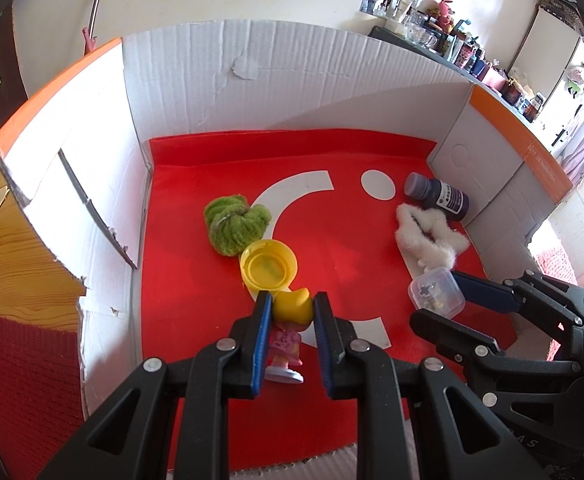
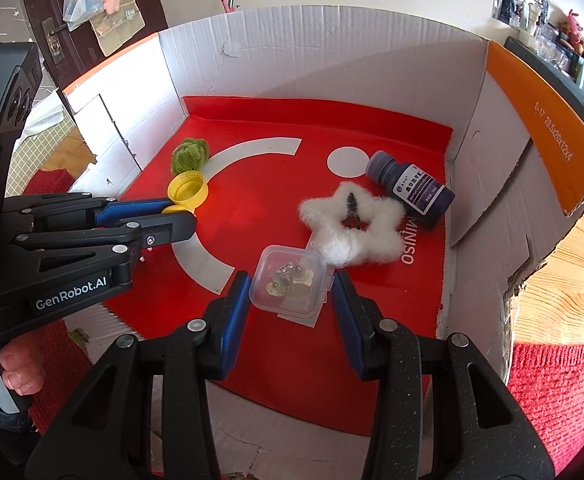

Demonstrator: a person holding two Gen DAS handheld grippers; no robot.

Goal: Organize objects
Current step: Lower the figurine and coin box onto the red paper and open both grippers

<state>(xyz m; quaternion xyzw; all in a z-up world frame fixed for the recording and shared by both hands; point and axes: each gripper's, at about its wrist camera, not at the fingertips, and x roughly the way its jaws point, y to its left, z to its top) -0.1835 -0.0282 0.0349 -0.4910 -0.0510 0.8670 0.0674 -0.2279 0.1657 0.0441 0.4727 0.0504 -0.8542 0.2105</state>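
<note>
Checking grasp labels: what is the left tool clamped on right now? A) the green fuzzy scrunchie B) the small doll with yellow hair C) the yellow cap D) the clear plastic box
B: the left tool has its blue pads pressed on the yellow head of the small doll, while the yellow cap lies free just beyond.

corrugated cardboard box [image 1: 276, 76], matt, torn facing; clear glossy plastic case [image 2: 290, 282] between right jaws; fluffy white scrunchie [image 2: 356, 226] beyond; smooth yellow plastic cap [image 1: 269, 266] ahead of left jaws.
</note>
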